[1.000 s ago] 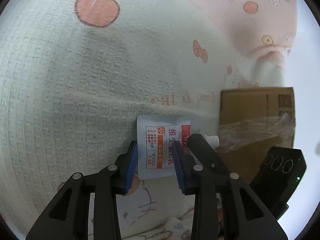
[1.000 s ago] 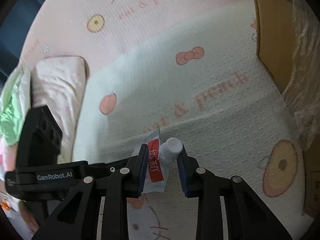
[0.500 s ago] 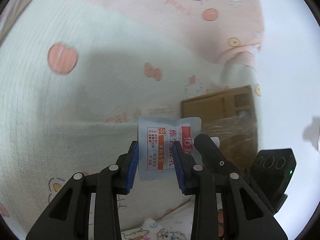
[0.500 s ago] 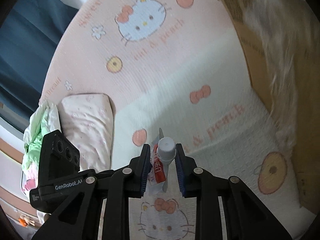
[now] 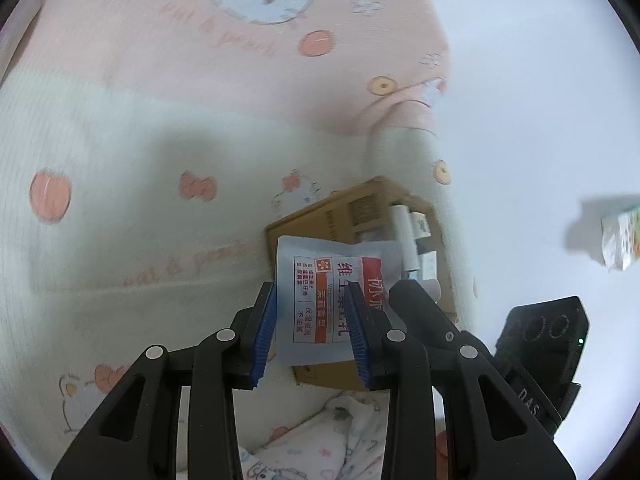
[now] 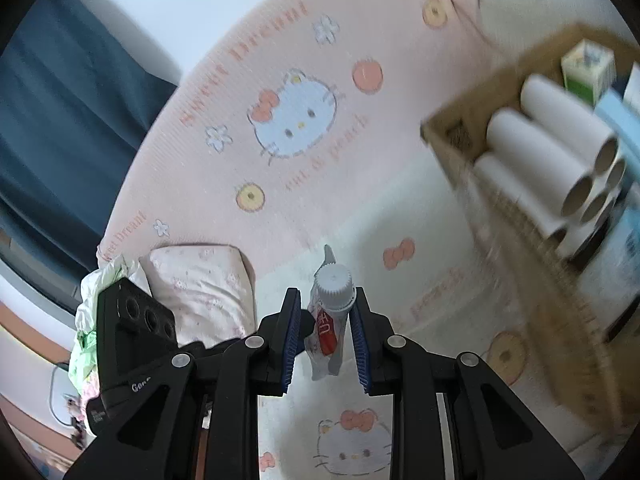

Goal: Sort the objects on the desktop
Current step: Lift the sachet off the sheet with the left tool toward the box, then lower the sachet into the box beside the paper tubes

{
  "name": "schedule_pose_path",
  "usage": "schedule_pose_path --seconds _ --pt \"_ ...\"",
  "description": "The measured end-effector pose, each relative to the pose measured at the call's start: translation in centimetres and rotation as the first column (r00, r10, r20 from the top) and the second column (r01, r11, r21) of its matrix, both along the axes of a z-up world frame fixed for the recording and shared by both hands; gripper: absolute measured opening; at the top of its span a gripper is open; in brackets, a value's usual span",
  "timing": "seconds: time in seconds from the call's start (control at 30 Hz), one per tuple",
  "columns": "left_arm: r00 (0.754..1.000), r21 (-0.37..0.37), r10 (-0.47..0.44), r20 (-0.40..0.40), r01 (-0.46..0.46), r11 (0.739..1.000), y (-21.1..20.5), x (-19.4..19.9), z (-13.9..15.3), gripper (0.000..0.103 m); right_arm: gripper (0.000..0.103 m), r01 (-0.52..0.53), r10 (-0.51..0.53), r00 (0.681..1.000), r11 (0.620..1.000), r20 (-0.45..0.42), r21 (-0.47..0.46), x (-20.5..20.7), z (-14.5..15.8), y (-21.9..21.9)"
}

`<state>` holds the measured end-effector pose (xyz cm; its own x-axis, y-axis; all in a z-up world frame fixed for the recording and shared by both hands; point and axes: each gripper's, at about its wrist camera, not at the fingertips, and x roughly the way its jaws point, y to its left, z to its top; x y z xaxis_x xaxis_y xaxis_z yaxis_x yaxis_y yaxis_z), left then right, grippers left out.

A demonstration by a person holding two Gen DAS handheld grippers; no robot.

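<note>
- Far left in the right wrist view there's a pillow [image 6: 208, 284] with a small pink print, sitting on the Hello Kitty bedsheet [image 6: 288, 120], and some green-and-white fabric bunched up past it.
- The left gripper [image 5: 310, 328] has its blue pads either side of the body of a pale blue spout pouch [image 5: 320, 300] with red and orange label blocks. Can't really tell if the pads are pinching it or just framing it.
- The pouch is up off the bed, hanging in front of the cardboard box [image 5: 340, 208] from the left wrist view.
- The right gripper [image 6: 325, 340] is clamped on the same pouch at the neck, right under the white screw cap [image 6: 332, 280], cap pointing up and away from the camera.
- Over on the right, the cardboard box stands on the sheet, stuffed with white paper tubes [image 6: 560, 152] lying on their sides, plus a small green-and-white carton [image 6: 586, 72] at the back.
</note>
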<state>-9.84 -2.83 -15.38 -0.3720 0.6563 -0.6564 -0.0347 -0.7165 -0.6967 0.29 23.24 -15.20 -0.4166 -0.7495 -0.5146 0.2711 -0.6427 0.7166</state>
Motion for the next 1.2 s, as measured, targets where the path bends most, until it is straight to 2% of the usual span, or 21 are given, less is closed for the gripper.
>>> schedule_pose_path --seconds 0.43,0.63,0.67,0.7,0.8,1.0,1.2 --pt "0.987 0.004 -0.133 -0.085 0.134 0.991 8.4 -2.4 4.5 0.037 0.022 0.087 -0.084 0.992 0.996 -0.099 0.023 -1.7 4.5 7.3" --pt "0.975 -0.025 -0.213 -0.062 0.212 0.977 14.0 -3.4 5.2 0.037 0.022 0.128 -0.126 0.988 0.992 -0.085 0.014 -3.1 4.9 12.1" --pt "0.972 -0.026 -0.227 -0.059 0.226 0.974 15.3 -3.5 5.3 0.037 0.022 0.138 -0.136 0.987 0.990 -0.085 0.020 -3.3 5.0 13.0" --pt "0.970 -0.026 -0.236 -0.058 0.235 0.972 16.0 -3.5 5.2 0.037 0.022 0.162 -0.155 0.983 0.984 -0.103 0.069 -3.2 5.1 13.8" --pt "0.964 -0.029 -0.259 -0.052 0.258 0.966 18.7 -3.6 5.1 0.037 0.022 0.189 -0.181 0.978 0.979 -0.107 0.075 -3.5 5.4 16.3" --pt "0.959 -0.039 -0.284 -0.007 0.283 0.958 22.4 -3.7 3.8 0.037 0.022 0.223 -0.222 0.975 0.974 -0.029 0.028 -4.3 4.1 21.1" --pt "0.950 -0.083 -0.277 0.147 0.291 0.953 24.4 -3.8 0.0 0.037 0.022 0.146 -0.153 0.983 0.986 0.097 0.083 -6.0 1.2 22.9"
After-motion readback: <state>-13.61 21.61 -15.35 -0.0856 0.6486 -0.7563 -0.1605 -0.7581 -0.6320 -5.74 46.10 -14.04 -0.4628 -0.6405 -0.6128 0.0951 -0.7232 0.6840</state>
